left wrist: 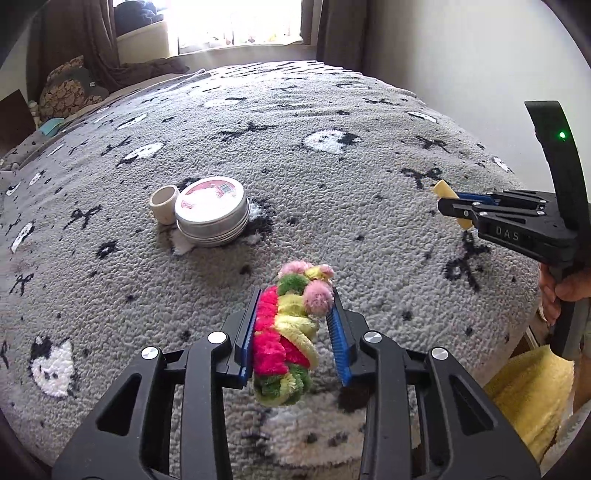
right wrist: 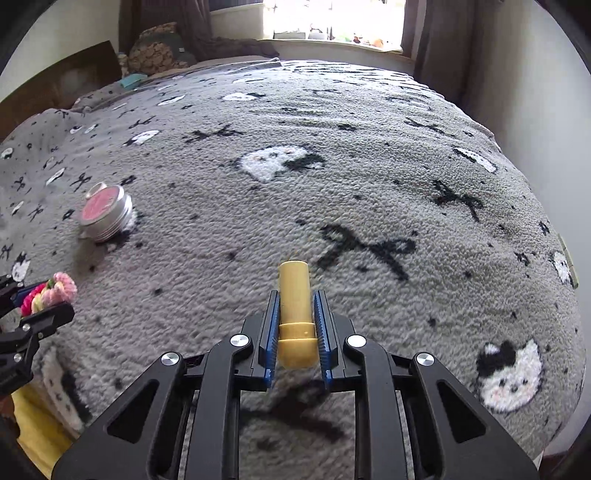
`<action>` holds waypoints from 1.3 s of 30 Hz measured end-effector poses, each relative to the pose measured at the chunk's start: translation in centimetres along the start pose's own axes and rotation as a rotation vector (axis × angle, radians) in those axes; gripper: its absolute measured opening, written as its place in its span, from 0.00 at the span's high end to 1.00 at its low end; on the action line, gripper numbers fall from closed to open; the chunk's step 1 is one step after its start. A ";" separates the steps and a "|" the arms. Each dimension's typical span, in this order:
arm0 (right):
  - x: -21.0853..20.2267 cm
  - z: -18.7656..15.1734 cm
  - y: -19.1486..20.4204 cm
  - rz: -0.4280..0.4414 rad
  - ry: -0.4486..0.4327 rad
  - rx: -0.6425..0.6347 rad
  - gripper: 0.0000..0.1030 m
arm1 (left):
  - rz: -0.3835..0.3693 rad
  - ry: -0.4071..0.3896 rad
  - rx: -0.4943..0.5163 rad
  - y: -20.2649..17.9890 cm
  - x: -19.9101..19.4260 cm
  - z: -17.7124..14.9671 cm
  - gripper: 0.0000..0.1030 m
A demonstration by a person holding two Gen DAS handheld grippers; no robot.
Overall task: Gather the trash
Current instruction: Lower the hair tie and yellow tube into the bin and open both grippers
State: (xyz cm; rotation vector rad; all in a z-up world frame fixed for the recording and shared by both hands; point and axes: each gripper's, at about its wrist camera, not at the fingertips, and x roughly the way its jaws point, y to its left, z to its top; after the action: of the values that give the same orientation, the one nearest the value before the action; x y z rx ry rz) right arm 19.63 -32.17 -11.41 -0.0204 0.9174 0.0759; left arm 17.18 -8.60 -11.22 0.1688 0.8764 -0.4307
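Left gripper (left wrist: 293, 328) clamps fluffy pipe-cleaner bundle (left wrist: 288, 332), lifted above grey blanket (left wrist: 332, 110). Right gripper (right wrist: 295, 332) clenched on yellow tube (right wrist: 295, 314). Risk: soft bundle slips from right pad; smooth tube slides out. Round tin (left wrist: 211, 210), small cardboard ring (left wrist: 164, 199) await collection.

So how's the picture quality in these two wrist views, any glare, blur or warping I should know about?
Left wrist view: the window is blown out white, and the fisheye bulges the grey patterned blanket into a dome. Right wrist view: the same window glare, and the blanket near the yellow plastic tube looks slightly smeared, while the round silver tin stays readable.
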 end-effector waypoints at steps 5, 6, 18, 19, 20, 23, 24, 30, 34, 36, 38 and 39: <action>-4.0 -2.4 1.9 0.023 -0.042 -0.011 0.81 | -0.005 -0.044 0.006 -0.8 -3.6 -1.3 0.69; -4.8 -2.8 2.2 0.026 -0.050 -0.015 0.81 | -0.006 -0.054 0.008 -1.0 -4.4 -1.6 0.69; -12.1 -9.2 5.7 0.087 -0.099 -0.048 0.81 | -0.008 -0.106 0.005 -2.8 -10.7 -6.3 0.69; -12.4 -9.8 6.0 0.089 -0.096 -0.045 0.81 | -0.007 -0.106 0.002 -3.0 -11.0 -6.9 0.69; -12.6 -10.3 6.2 0.094 -0.094 -0.042 0.81 | -0.007 -0.105 0.000 -3.1 -11.3 -7.4 0.69; -13.0 -12.0 6.7 0.112 -0.082 -0.034 0.81 | -0.012 -0.091 -0.002 -3.6 -11.7 -9.2 0.69; -13.1 -12.6 6.8 0.115 -0.077 -0.033 0.81 | -0.015 -0.083 -0.003 -3.8 -11.6 -9.9 0.69; -12.1 -16.6 7.6 0.151 0.001 -0.021 0.81 | -0.038 0.001 -0.015 -4.5 -10.4 -14.2 0.69; -9.9 -19.2 8.1 0.171 0.098 -0.005 0.81 | -0.059 0.084 -0.035 -4.5 -8.3 -17.0 0.69; -8.9 -20.2 8.3 0.180 0.132 0.004 0.81 | -0.069 0.130 -0.041 -4.5 -7.1 -18.2 0.69; -7.9 -21.2 8.5 0.185 0.166 0.012 0.81 | -0.076 0.170 -0.046 -4.5 -5.9 -19.3 0.69; -7.4 -21.7 8.6 0.188 0.184 0.017 0.81 | -0.080 0.192 -0.049 -4.5 -5.3 -19.9 0.69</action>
State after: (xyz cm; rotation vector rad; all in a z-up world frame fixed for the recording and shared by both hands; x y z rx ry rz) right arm -2.68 -25.15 -18.58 0.0765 1.1019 0.2442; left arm -1.78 -4.78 -19.63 0.1313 1.0846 -0.4725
